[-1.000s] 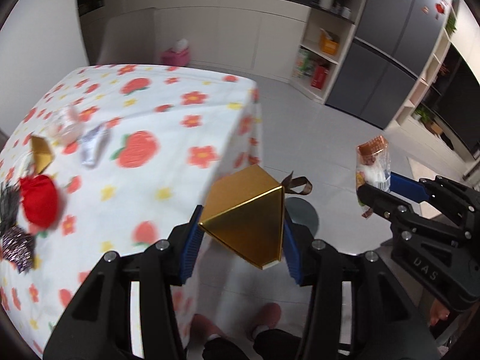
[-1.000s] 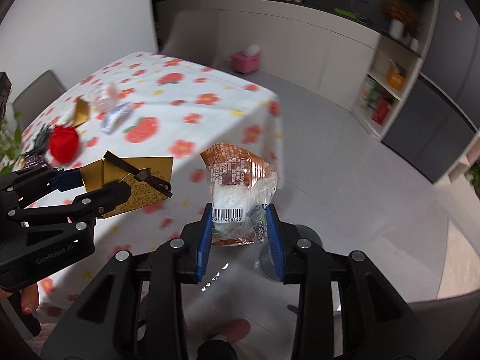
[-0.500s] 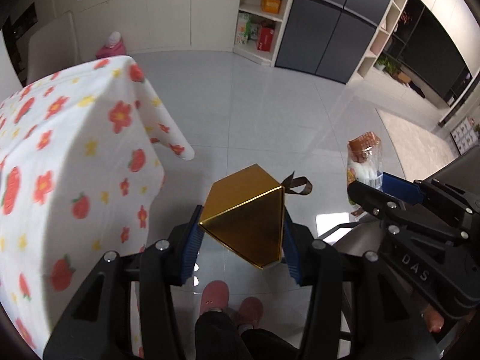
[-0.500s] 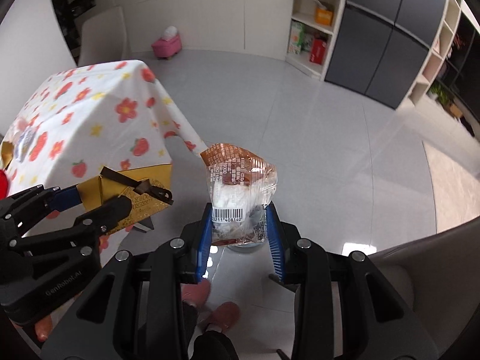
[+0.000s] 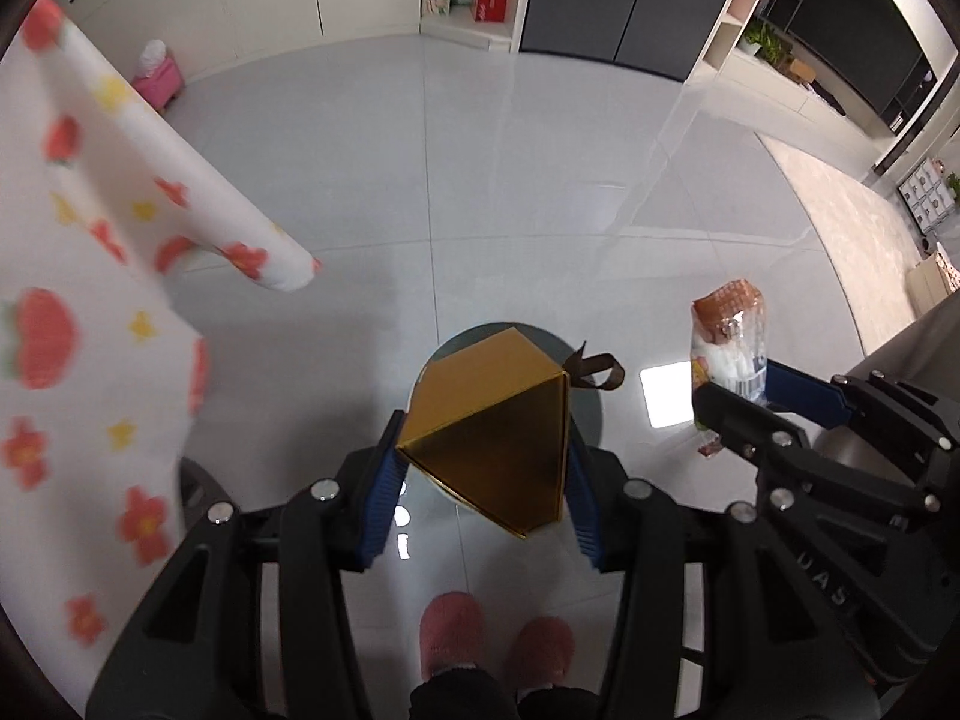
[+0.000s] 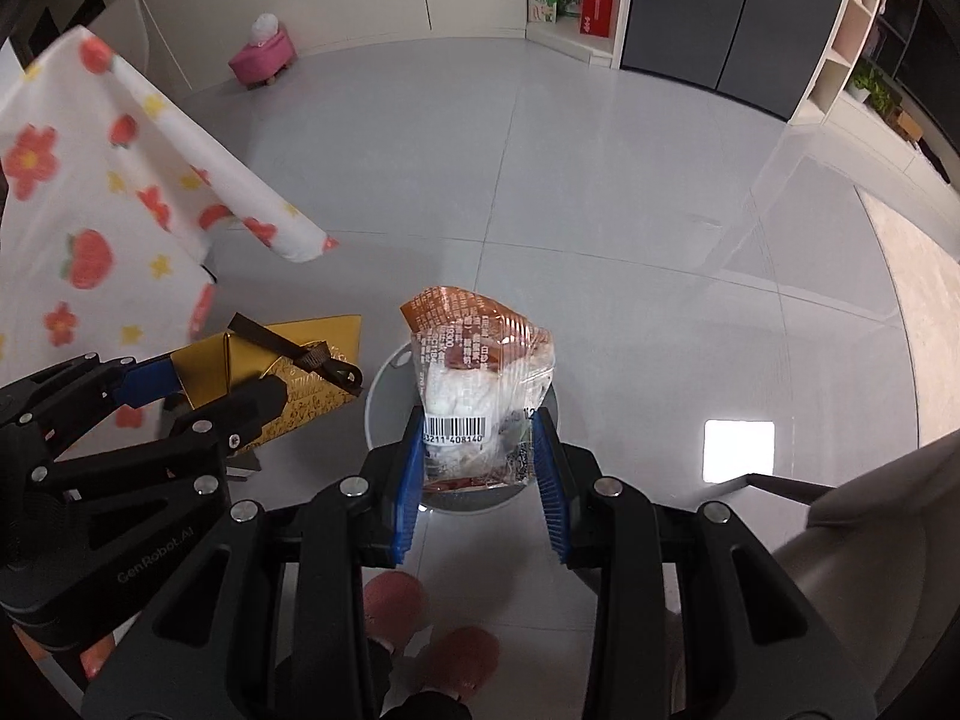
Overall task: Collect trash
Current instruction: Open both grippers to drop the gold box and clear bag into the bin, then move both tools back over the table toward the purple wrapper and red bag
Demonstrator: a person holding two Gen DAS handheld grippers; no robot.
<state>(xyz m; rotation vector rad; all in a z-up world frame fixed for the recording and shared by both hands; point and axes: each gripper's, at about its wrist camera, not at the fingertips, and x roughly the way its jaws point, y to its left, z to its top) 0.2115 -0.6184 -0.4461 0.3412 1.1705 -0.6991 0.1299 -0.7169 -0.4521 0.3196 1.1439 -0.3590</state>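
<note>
Glossy grey tiled floor [image 5: 540,192] of a kitchen, both grippers pointing steeply down over a round grey bin [image 6: 384,396].

The left gripper [image 5: 483,480] is clamped on a gold paper box [image 5: 492,438], its blue pads pressing the box's two sides; a brown ribbon loop [image 5: 600,372] sticks out just beyond the right pad, and the bin's rim shows directly behind the box. The right gripper [image 6: 477,468] is clenched on a clear snack wrapper [image 6: 480,384] with an orange top and a barcode, held upright between the pads, right above the bin. Below both grippers, nearest the person, are pink slippers [image 5: 450,636]. Off to the left hangs a floral tablecloth [image 5: 72,312], blurred. Far ahead stand white cabinets, shelves and a pink stool [image 6: 264,54].
</note>
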